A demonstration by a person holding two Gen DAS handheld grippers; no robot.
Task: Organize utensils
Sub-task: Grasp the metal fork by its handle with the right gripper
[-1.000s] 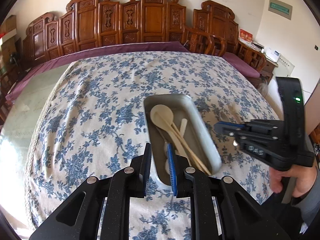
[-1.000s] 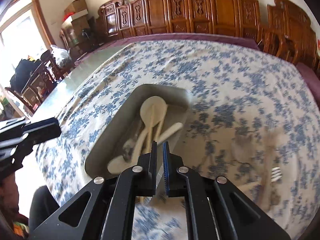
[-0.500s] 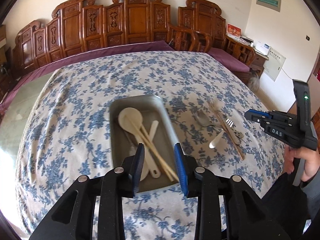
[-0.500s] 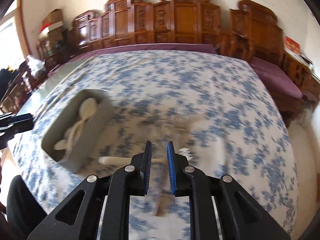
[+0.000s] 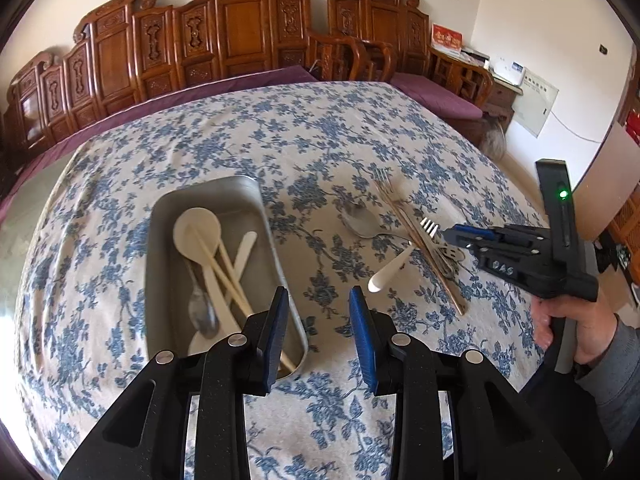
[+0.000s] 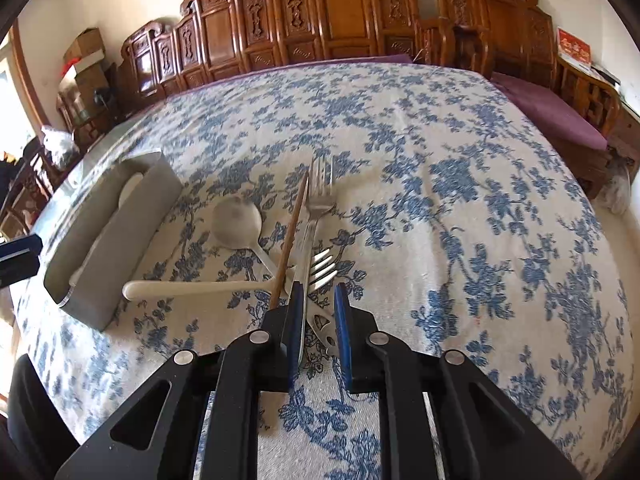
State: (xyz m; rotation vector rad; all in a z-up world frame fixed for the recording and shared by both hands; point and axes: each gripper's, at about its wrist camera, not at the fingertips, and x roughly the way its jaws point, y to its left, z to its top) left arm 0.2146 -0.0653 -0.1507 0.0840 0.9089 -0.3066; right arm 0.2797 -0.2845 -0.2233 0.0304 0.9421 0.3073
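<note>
on the left part of the bench (image 5: 120, 184), over its blue-flowered cloth (image 6: 480, 240), sits a grey metal tray (image 5: 160, 216). inside it lie a pale round-bowled spoon (image 5: 196, 228), a pair of light chopsticks (image 5: 224, 268) crossing over it, a pale flat utensil (image 5: 244, 248) and a small metal spoon (image 5: 202, 312). the left gripper (image 5: 318, 332) hovers low at the tray's near right corner with its blue-padded fingers spread wide and nothing between them; its left finger overlaps the tray's rim in view, and its right finger is over bare cloth.

to the right of the tray, apart from it, a loose pile of utensils rests on the cloth: a white-handled piece (image 6: 192, 289) lying crosswise with its end toward the tray, a metal spoon (image 6: 236, 222) with its bowl up, a brown chopstick (image 6: 292, 232), a long metal fork (image 6: 320, 196) pointing away, and a shorter fork (image 6: 324, 268) angled across it.

further right, the right gripper (image 6: 316, 320) is at the near end of that pile, its fingers parted a little, with the metal handles running between them. whether the pads touch the handles cannot be told. from the left camera this gripper (image 5: 454, 236) shows side-on, held by a hand (image 5: 572, 324), its tip just over the fork handles.

carved wooden chairs (image 5: 240, 32) line the far wall.
</note>
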